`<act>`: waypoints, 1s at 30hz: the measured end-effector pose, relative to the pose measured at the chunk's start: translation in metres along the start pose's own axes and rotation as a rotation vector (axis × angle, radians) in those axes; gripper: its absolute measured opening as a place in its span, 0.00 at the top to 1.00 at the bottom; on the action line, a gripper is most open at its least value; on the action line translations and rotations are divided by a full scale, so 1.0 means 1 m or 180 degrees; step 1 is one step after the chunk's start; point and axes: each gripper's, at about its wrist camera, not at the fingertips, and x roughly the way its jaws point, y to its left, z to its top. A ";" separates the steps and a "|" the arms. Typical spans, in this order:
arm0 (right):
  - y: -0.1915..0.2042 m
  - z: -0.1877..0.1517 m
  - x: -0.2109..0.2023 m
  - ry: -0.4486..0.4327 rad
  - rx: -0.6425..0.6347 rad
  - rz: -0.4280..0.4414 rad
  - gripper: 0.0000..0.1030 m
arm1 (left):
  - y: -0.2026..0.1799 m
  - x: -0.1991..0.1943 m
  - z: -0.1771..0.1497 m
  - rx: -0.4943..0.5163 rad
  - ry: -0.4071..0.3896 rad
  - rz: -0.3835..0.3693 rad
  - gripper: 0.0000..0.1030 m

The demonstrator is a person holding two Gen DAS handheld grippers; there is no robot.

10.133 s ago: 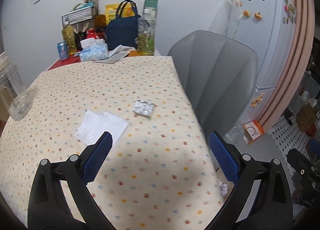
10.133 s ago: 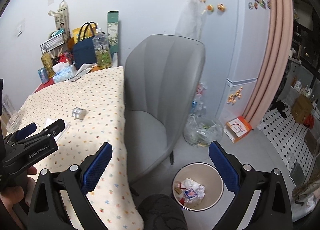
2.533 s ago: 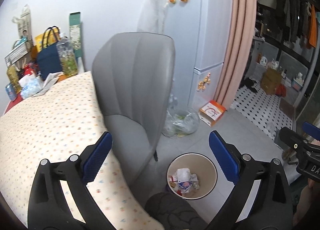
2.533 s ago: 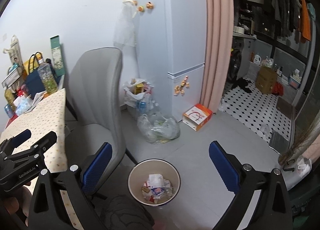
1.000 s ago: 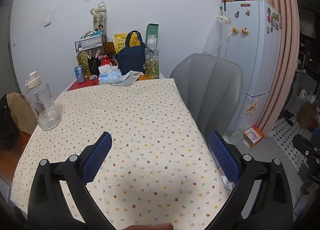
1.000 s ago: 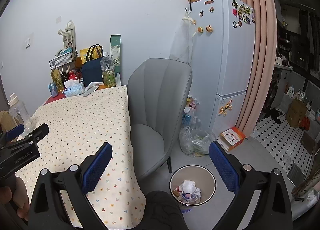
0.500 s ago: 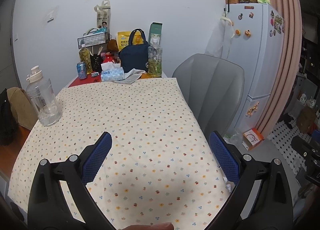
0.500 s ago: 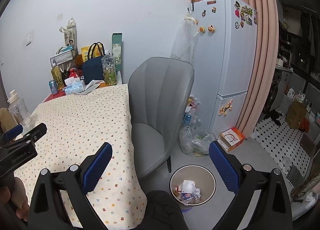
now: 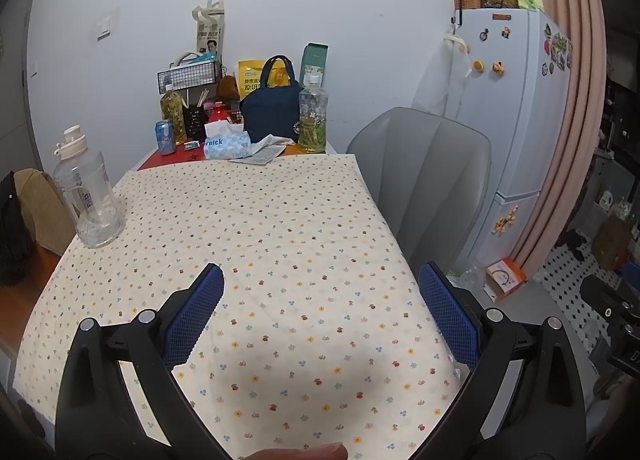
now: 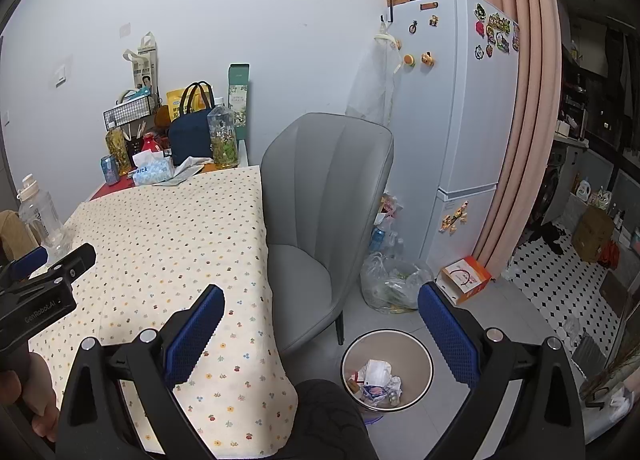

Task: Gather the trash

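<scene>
A round beige trash bin [image 10: 387, 368] stands on the floor beside the grey chair, with crumpled paper and wrappers [image 10: 376, 380] lying inside it. My right gripper [image 10: 320, 328] hangs open above the table corner and the bin, nothing between its blue pads. My left gripper [image 9: 320, 308] is open over the flowered tablecloth [image 9: 256, 244], also holding nothing. From the right wrist view the left gripper [image 10: 44, 268] shows at the left edge, held by a hand. No loose trash lies on the cloth in either view.
A clear water bottle [image 9: 86, 196] stands at the table's left edge. Bottles, a can, a tissue box [image 9: 226, 146] and a navy bag [image 9: 272, 108] crowd the far end. A grey chair [image 10: 324, 196], plastic bags [image 10: 394, 284], an orange box [image 10: 464, 276] and a fridge [image 10: 468, 120] are to the right.
Ten seconds ago a tissue and a foil wrapper lay on the cloth; both are gone from it now. The left gripper swung from over the bin back to the table and has since barely moved.
</scene>
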 end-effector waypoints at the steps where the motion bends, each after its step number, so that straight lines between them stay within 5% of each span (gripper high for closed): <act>1: 0.000 0.000 0.000 0.0003 -0.0002 0.0001 0.08 | 0.000 0.000 0.000 -0.0007 0.0007 -0.0010 0.06; 30: 0.004 -0.004 0.005 0.0033 -0.0031 0.0009 0.08 | 0.000 0.003 -0.005 -0.0052 0.0052 0.0005 0.06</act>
